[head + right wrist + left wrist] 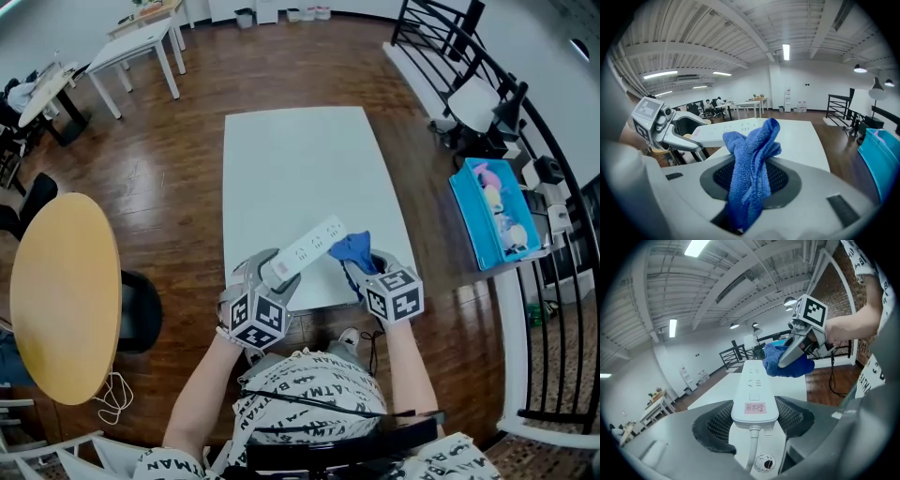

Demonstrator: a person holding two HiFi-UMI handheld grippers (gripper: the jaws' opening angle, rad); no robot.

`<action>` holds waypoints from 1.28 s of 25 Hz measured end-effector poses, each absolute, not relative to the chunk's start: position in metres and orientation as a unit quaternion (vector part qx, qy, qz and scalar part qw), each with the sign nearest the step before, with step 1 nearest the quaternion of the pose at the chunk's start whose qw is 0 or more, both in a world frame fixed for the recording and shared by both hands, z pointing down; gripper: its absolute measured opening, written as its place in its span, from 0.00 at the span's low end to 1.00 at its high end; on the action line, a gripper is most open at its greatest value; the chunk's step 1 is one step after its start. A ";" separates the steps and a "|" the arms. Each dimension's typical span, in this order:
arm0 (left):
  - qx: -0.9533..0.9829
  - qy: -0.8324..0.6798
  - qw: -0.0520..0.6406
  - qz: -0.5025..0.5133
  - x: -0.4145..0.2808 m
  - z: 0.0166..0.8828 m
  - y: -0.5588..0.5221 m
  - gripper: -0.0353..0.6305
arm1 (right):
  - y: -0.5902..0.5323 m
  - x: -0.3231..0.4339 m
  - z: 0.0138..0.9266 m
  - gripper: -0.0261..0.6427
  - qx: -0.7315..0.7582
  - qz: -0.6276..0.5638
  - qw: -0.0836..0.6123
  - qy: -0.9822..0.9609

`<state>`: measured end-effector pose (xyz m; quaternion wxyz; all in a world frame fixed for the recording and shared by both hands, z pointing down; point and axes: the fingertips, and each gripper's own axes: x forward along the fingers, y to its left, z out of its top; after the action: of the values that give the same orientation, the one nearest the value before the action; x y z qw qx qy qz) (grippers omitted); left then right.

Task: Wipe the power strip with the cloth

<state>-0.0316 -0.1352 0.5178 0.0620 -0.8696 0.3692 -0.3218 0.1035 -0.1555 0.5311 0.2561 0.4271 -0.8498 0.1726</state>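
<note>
My left gripper (753,416) clamped the power strip's (752,390) cord end above the table (300,159). My right gripper (751,180) pinched the cloth (752,154) at its far end. Hard wiping could lever the strip loose.

Head view looks steeply down on the table (309,159); all 3 views share the power strip (305,248)

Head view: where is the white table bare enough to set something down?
Bare: the table's far half, beyond the power strip. Crowded: the near edge, where the left gripper holds the strip beside the right gripper's cloth.
</note>
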 end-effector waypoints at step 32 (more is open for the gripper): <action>-0.894 0.070 0.250 -0.365 -0.005 0.529 -0.045 0.47 | -0.104 0.124 0.535 0.24 0.061 -0.142 0.510 -0.846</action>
<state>-0.0051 -0.0454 0.5286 0.2498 -0.8942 0.0701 -0.3649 0.1241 -0.1044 0.5353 0.5104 0.0610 -0.8459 -0.1424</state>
